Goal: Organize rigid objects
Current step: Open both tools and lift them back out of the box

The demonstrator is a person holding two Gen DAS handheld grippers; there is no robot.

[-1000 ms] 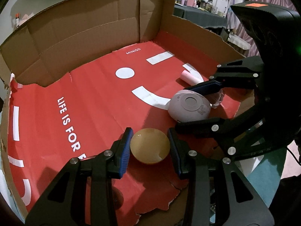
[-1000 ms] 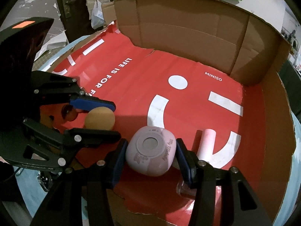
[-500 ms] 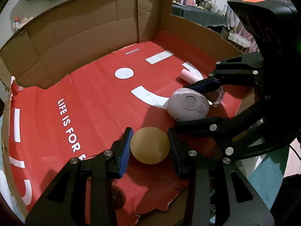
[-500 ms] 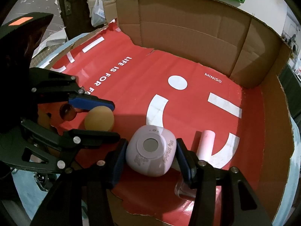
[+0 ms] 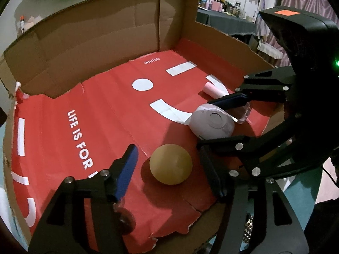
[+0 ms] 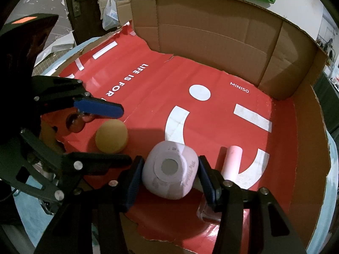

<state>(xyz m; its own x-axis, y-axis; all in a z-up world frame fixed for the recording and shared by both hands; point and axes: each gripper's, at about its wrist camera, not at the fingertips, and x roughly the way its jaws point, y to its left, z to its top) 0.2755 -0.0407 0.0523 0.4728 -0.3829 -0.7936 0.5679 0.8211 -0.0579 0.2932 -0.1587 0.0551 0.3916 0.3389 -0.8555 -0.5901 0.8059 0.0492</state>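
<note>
Count of things on the red sheet [image 5: 101, 110]

One ball [image 5: 170, 164], one pink speaker [image 6: 170, 172], one pink tube [image 6: 232, 162], one clear bottle [image 6: 208, 213], one small glass bauble [image 6: 75, 123].

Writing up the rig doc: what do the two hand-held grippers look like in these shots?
Both look identical. The left hand-held gripper and right hand-held gripper have black angular linkage arms with silver screws and two blue-padded fingers. Each black housing carries an orange rectangular sticker; a green light glows on the right one's housing. No hands or sleeves show.

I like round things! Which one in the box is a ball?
The yellow-brown ball between the opening left gripper's jaws; the pale pink gadget is squarish.
</note>
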